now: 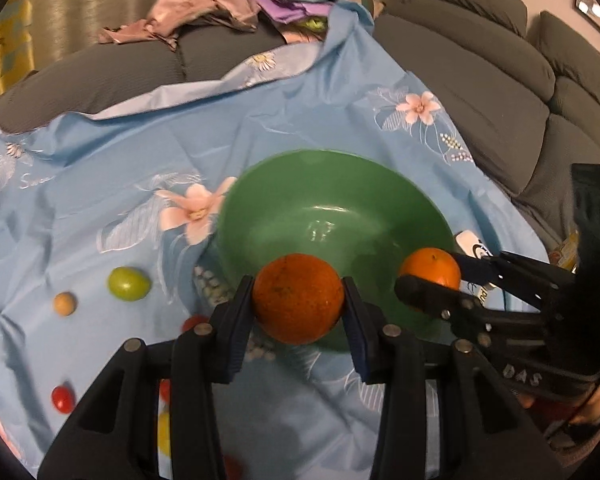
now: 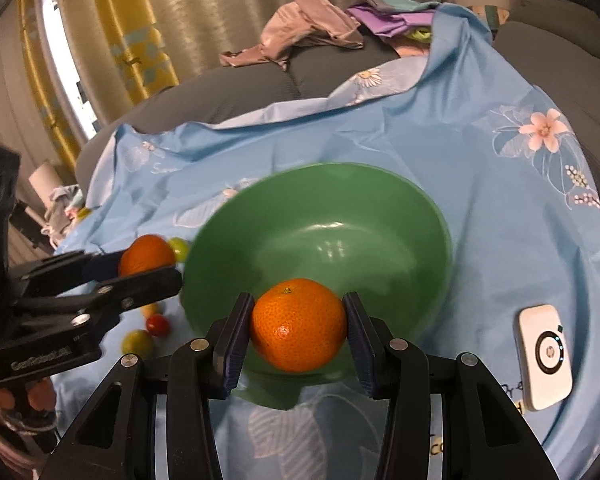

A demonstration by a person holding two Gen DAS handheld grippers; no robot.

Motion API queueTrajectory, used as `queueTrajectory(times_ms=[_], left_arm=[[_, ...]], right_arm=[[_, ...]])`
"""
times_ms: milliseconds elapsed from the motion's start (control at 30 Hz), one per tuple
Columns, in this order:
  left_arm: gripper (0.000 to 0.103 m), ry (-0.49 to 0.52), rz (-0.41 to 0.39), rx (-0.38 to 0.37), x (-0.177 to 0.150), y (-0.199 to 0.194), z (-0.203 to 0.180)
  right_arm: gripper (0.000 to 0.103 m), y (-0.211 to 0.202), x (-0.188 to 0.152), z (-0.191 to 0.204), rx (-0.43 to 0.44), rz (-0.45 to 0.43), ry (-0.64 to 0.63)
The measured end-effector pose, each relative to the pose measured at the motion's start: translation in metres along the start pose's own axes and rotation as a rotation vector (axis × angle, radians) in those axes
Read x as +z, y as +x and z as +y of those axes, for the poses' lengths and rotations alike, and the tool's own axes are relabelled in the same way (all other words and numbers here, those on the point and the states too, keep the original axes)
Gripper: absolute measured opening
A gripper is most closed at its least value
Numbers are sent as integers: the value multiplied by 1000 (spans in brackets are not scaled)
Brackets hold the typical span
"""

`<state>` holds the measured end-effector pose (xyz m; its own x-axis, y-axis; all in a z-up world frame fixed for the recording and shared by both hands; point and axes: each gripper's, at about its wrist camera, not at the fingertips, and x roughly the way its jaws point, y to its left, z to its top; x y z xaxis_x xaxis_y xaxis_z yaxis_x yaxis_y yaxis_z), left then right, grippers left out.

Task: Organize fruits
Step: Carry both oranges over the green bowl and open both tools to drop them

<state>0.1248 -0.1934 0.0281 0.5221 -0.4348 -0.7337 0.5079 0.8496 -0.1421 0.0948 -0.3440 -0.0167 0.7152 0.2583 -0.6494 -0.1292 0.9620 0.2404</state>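
Left wrist view: you are holding a dark orange in the left gripper, jaws clamped on its two sides, just above the near rim of the green bowl
Bowl: it is sitting empty on the blue floral cloth that is covering the grey sofa
Right gripper, seen from here: the right gripper is reaching in from the right and pinching a brighter orange over the bowl's right rim
Loose fruit: a green fruit, a tan ball and a red fruit are lying on the cloth left of the bowl, well apart from each other
Right wrist view: you are gripping that brighter orange across its middle, jaws closed against the peel, over the bowl's near rim
Left gripper, seen from here: the left gripper is carrying its orange just left of the bowl
Bystander: a white device is lying on the cloth to the right
Handling: both oranges are looking firm, round and fairly light, with a pebbled peel that should be giving the pads grip; a hold across the widest part is likely safest, since a round fruit may be rolling once freed
Progress: nothing is lying in the bowl yet, so both releases are probably next
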Motion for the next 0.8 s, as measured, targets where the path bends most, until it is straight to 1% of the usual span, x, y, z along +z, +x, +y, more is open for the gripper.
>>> queueTrajectory(times_ms=[100, 200, 300, 400, 467, 533, 600, 633, 667, 800], left_arm=[[42, 12, 23, -3, 3, 12, -5], [43, 26, 56, 15, 1, 21, -8], [44, 24, 58, 13, 0, 21, -6], [55, 22, 37, 20, 0, 14, -5], [65, 10, 21, 23, 0, 9, -3], [67, -8, 8, 10, -3, 0, 0], [72, -23, -5, 11, -10, -12, 3], [76, -28, -10, 21, -17, -19, 5], [78, -37, -12, 26, -24, -25, 8], [78, -96, -2, 47, -55, -46, 23]], right_arm=[[47, 2, -2, -4, 1, 6, -1], [48, 5, -3, -3, -4, 18, -9], [48, 5, -3, -1, -10, 21, -11], [48, 2, -3, 1, -34, 18, -24], [48, -2, -2, 0, -45, 10, -19], [48, -7, -2, -2, -49, 2, -7], [48, -13, -4, -3, -43, -5, 7], [48, -14, -5, -2, -38, -6, 11], [48, -17, -6, -1, -30, -8, 15], [48, -25, -13, 7, 4, -5, 15]])
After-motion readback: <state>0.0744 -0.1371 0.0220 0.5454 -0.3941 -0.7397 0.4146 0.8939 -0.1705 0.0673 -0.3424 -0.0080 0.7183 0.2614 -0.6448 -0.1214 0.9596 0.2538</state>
